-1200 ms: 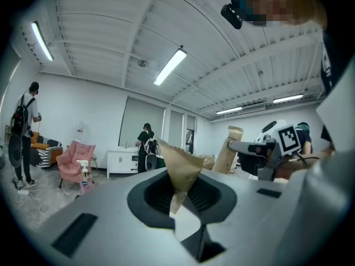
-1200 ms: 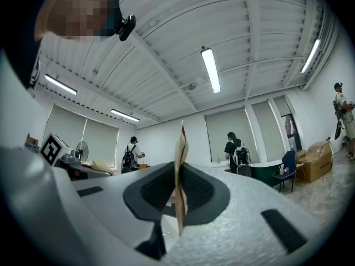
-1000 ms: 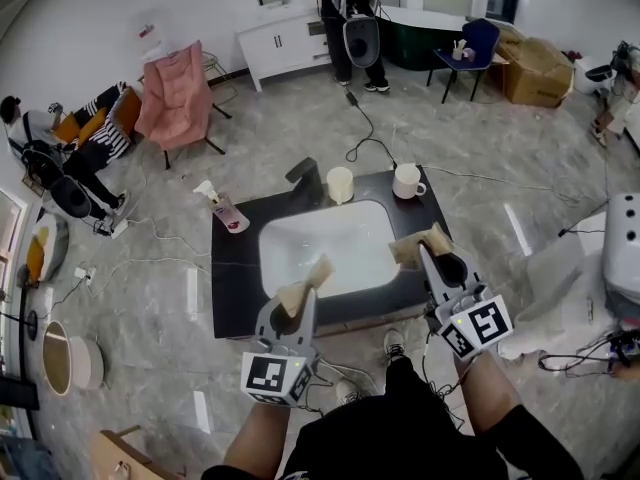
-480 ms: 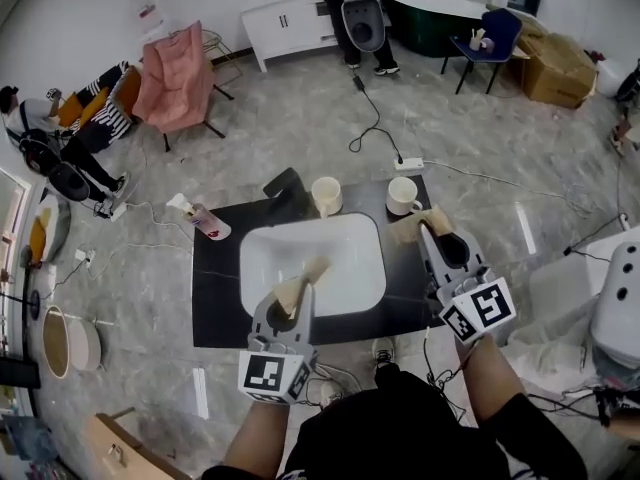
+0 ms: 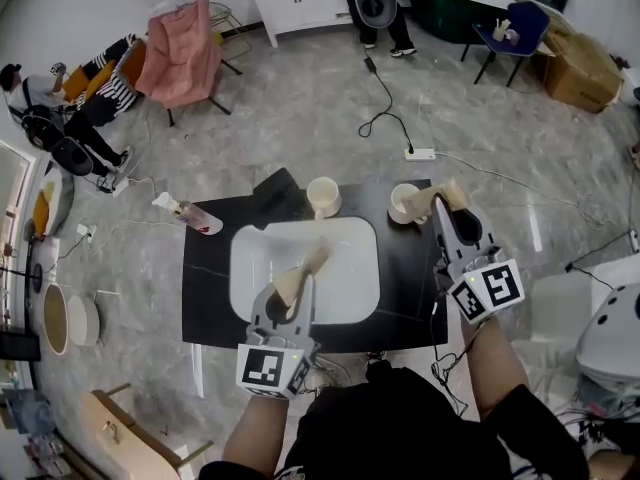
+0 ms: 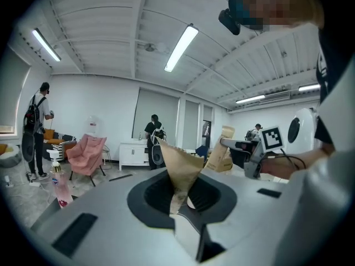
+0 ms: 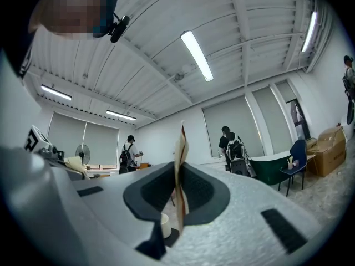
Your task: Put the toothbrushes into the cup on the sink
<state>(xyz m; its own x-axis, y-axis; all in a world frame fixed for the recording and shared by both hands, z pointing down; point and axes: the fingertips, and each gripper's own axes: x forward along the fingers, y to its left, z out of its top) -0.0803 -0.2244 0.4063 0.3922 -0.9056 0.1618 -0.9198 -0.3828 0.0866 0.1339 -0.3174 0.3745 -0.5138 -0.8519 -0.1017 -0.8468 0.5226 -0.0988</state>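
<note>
Left gripper (image 5: 314,264) hovers above the sink (image 5: 250,268) with its jaws drawn together and nothing that I can make out between them. The right gripper (image 5: 445,197), just as narrow and seemingly empty, hangs past the sink's right rear corner, over the white mug (image 5: 403,204). That reads as lining up on a container rather than carrying anything. The black tabletop (image 5: 400,288) frames the sink. A dark faucet (image 5: 277,190) stands behind the sink's left rear corner, and a cream cup (image 5: 323,196) sits behind its rear rim, within reach for dropping brushes in. A pink bottle (image 5: 190,216) lies left of the sink. I see no toothbrushes in any view.
</note>
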